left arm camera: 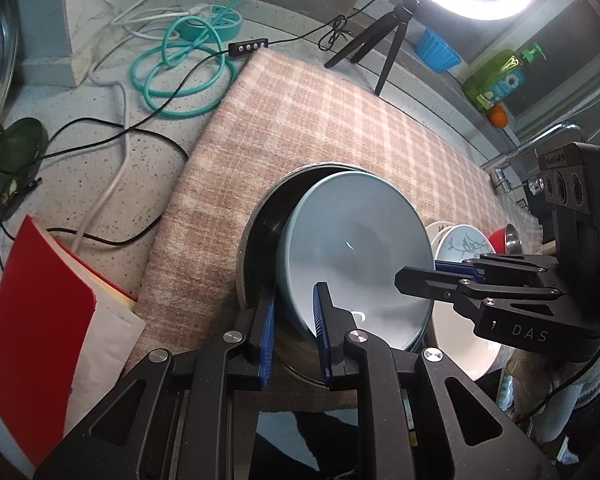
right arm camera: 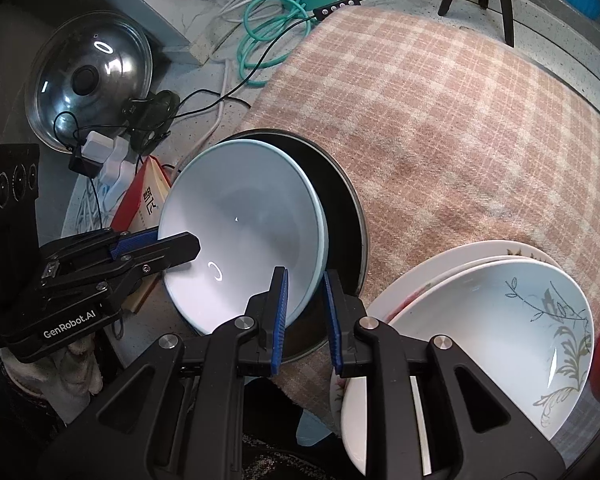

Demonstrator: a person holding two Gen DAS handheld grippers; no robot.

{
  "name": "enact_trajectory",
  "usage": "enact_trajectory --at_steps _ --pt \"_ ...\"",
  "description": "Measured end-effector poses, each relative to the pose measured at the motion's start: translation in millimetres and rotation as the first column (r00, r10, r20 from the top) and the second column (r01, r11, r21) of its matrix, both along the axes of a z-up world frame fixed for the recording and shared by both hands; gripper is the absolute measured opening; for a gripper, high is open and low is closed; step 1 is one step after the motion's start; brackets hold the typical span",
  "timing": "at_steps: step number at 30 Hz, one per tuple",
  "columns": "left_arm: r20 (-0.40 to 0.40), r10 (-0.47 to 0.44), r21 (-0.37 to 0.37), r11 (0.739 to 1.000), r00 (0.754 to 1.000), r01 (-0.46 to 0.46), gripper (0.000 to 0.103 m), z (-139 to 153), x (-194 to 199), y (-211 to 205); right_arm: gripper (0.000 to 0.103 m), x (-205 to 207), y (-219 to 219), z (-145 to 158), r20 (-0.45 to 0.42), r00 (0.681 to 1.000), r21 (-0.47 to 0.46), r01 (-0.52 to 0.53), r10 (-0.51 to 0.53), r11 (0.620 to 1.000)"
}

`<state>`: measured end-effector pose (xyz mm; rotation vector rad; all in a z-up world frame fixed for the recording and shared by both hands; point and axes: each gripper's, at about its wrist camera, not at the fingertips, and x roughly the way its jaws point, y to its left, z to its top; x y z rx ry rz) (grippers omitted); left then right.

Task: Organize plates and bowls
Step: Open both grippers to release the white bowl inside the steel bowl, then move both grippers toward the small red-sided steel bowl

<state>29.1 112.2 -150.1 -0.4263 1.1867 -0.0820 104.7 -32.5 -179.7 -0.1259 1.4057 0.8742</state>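
A light blue bowl (left arm camera: 352, 248) (right arm camera: 240, 236) sits tilted in a dark round metal-rimmed pan (left arm camera: 260, 220) (right arm camera: 342, 196) on the plaid cloth. My left gripper (left arm camera: 294, 294) is shut on the bowl's near rim, one blue pad inside and one outside. In the right wrist view the left gripper (right arm camera: 178, 240) clamps the bowl's left edge. My right gripper (right arm camera: 304, 280) is shut on the opposite rim, and in the left wrist view the right gripper (left arm camera: 418, 274) reaches in from the right. White leaf-patterned bowls (right arm camera: 500, 320) (left arm camera: 464, 240) are stacked to the right.
The pink plaid cloth (left arm camera: 320, 120) (right arm camera: 460, 120) covers the counter. A red bowl (left arm camera: 498, 236) lies beyond the white stack. A red book (left arm camera: 40, 312), teal cable (left arm camera: 180, 68), cords, a pot lid (right arm camera: 88, 76) and a ring-light tripod (left arm camera: 380, 44) crowd the left and back.
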Motion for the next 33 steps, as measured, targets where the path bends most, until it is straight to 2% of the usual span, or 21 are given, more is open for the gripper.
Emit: enact_trajectory --at_steps 4,8,11,18,20,23,26,28,33 --pt "0.002 0.006 0.006 1.000 1.000 -0.006 0.017 0 1 0 0.022 -1 3 1 0.024 1.000 -0.005 -0.009 0.009 1.000" --pt "0.005 0.000 0.011 1.000 1.000 0.000 0.021 1 1 -1 0.035 0 3 3 0.031 0.999 0.004 -0.012 0.012 1.000" --pt "0.010 -0.011 0.035 0.999 1.000 0.010 0.021 2 2 -3 0.035 0 5 3 0.041 0.999 -0.002 -0.014 0.014 1.000" --pt "0.023 -0.008 0.029 1.000 1.000 0.007 0.021 7 3 -1 0.037 -1 1 7 0.042 0.999 0.024 -0.014 0.013 1.000" --pt "0.029 -0.009 0.025 1.000 1.000 0.008 0.021 10 4 -2 0.047 -1 0 11 0.042 0.999 0.046 -0.012 0.010 0.999" --pt "0.043 -0.014 0.035 0.999 0.999 0.012 0.034 16 4 -3 0.059 -1 -3 19 0.058 0.998 0.073 -0.010 0.006 0.997" --pt "0.054 -0.018 0.044 0.999 0.998 0.015 0.035 20 5 -4 0.070 -1 -7 27 0.086 0.996 0.083 -0.003 -0.004 0.997" --pt "0.057 -0.017 0.047 0.999 0.998 0.014 0.037 23 6 -5 0.070 1 -12 31 0.087 0.996 0.099 0.007 -0.016 0.995" --pt "0.063 -0.012 0.056 0.998 0.998 0.008 0.050 28 8 -6 0.072 7 -26 41 0.108 0.993 0.115 0.042 -0.055 0.992"
